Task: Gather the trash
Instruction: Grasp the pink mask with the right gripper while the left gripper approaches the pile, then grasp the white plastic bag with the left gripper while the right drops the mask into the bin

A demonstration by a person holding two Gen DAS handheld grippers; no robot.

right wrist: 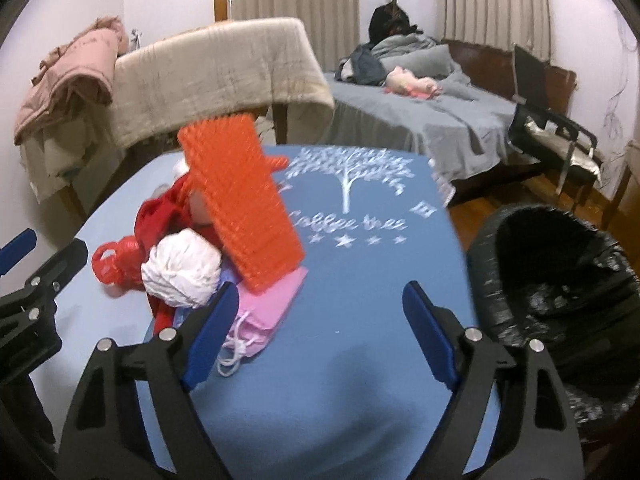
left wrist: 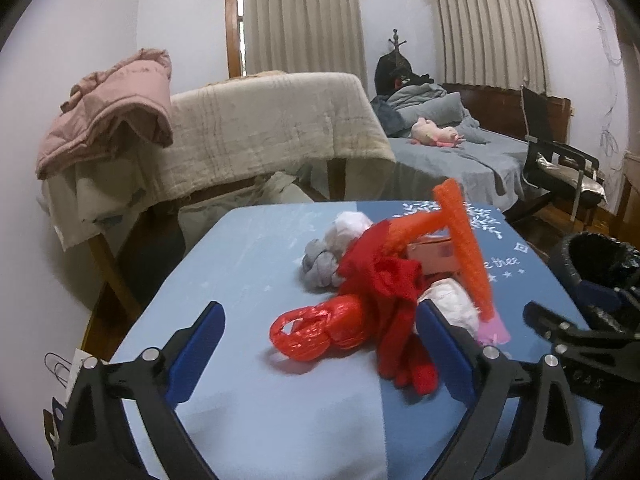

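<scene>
Much of the trash pile is tangled together, so where one piece ends and the next begins is hard to make out. A small pinkish box (left wrist: 434,254) shows only partly behind the orange mesh sleeve (left wrist: 466,252), and the fisheye rim cuts off the black-lined trash bin (right wrist: 560,280) at the right edge of both views. The far items are blurred.

The pile sits on the table (right wrist: 352,320), which is covered by a blue cloth printed with a white tree. In it are a red plastic bag (left wrist: 316,330), red crumpled fabric (left wrist: 384,292), a grey wad (left wrist: 320,266), a white crumpled wad (right wrist: 182,274), and a pink flat piece (right wrist: 272,304) under the base of the orange mesh sleeve, which stands tilted.

The left tool (left wrist: 320,354) faces the pile directly: the red plastic bag and the red fabric lie between its blue pads, just ahead of the tips. Its right pad is close against the white wad, though I cannot tell whether it touches. The right tool (right wrist: 320,334) has the pile at its left side; its left pad overlaps the white wad and pink flat piece in view, while bare table lies between the pads. The trash bin stands just to its right, beside the table.

Both tools are spread wide and hold nothing.
</scene>
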